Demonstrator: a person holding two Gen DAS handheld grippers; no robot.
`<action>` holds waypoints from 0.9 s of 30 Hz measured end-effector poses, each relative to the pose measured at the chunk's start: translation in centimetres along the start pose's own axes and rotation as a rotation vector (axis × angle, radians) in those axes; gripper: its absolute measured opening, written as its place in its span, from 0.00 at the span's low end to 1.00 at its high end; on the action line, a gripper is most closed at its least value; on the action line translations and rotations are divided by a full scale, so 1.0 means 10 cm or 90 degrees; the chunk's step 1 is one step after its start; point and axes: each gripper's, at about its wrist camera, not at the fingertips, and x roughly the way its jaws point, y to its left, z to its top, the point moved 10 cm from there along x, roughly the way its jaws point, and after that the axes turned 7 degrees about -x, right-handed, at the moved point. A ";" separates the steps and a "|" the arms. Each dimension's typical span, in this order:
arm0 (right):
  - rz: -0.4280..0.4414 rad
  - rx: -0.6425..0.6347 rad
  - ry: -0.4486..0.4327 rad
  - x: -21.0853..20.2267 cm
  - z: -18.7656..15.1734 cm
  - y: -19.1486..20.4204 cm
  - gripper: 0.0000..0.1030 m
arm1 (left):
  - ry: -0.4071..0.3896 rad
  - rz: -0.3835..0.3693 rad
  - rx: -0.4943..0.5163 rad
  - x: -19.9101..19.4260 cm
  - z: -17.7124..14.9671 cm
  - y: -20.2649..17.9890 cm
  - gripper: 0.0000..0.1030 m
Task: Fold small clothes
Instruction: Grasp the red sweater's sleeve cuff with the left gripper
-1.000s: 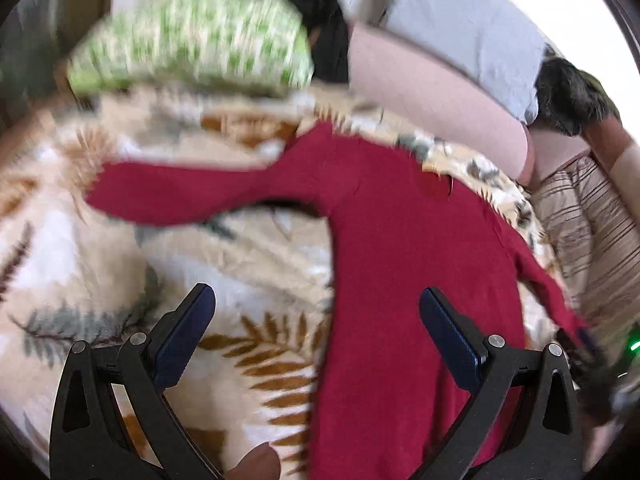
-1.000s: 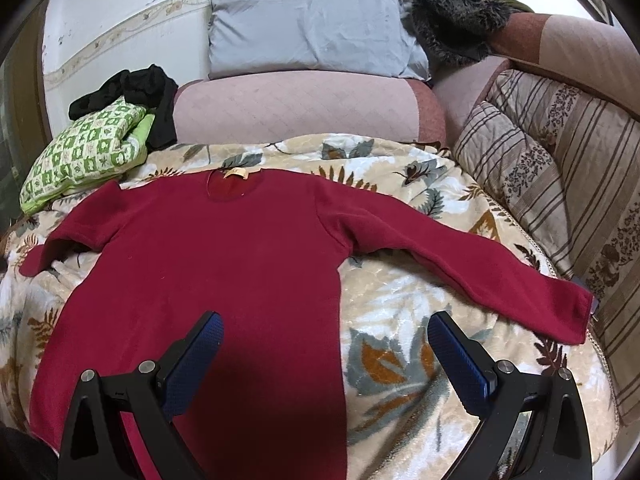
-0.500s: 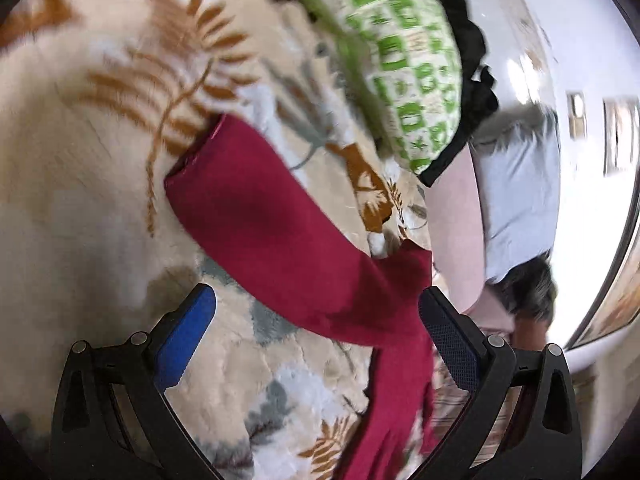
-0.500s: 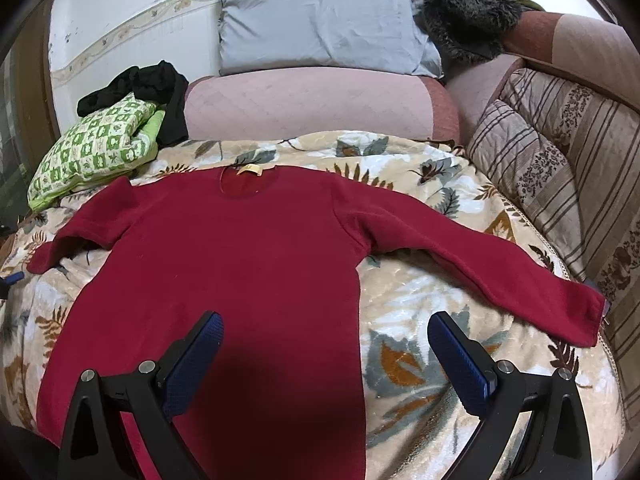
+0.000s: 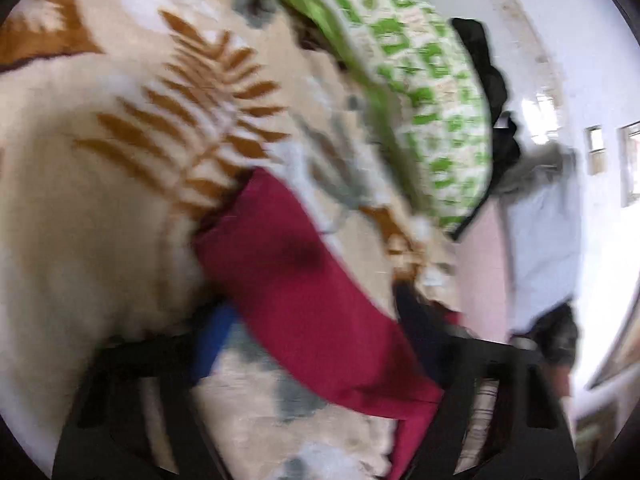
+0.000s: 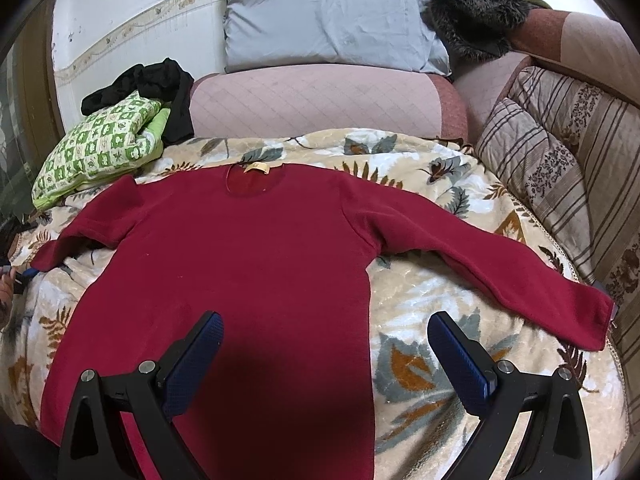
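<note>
A dark red long-sleeved sweater [image 6: 256, 248] lies flat, front up, on a leaf-patterned blanket [image 6: 440, 360], both sleeves spread out. In the blurred left wrist view its left sleeve [image 5: 280, 240] runs between the fingers of my left gripper [image 5: 316, 304], near the cuff. The jaws are closing on it and I cannot see the pads pressing the cloth. My right gripper [image 6: 324, 320] hangs open over the sweater's lower right side with nothing between its fingers. The left cuff [image 6: 44, 260] lies at the far left of the right wrist view.
A green-checked pillow [image 6: 100, 148] and a black garment [image 6: 160, 84] lie at the back left. A pink bolster [image 6: 312, 100] and a grey pillow [image 6: 332, 20] line the back. Striped cushions [image 6: 552, 168] stand along the right.
My left gripper swung from over the sweater's body to the left sleeve and rolled. Its jaws have narrowed around the sleeve. The right gripper has stayed put.
</note>
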 end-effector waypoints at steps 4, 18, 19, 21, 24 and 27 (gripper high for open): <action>0.000 -0.002 0.004 0.00 -0.01 0.00 0.98 | -0.012 0.076 0.005 0.01 0.03 0.18 0.05; 0.006 0.044 0.013 0.00 -0.05 -0.16 0.98 | -0.177 0.009 0.196 -0.77 0.22 -1.14 0.05; 0.006 0.046 0.013 -0.01 -0.05 -0.17 0.98 | -0.157 -0.010 0.217 -0.68 0.06 -1.31 0.05; 0.007 0.046 0.014 -0.01 -0.06 -0.17 0.98 | -0.104 -0.055 0.275 -0.40 -0.40 -1.75 0.05; -0.001 0.043 0.013 -0.02 -0.06 -0.21 0.98 | -0.021 -0.097 0.359 0.06 -1.21 -2.30 0.05; -0.015 0.044 0.017 -0.04 -0.11 -0.32 0.98 | 0.064 -0.121 0.425 0.51 -2.04 -2.66 0.05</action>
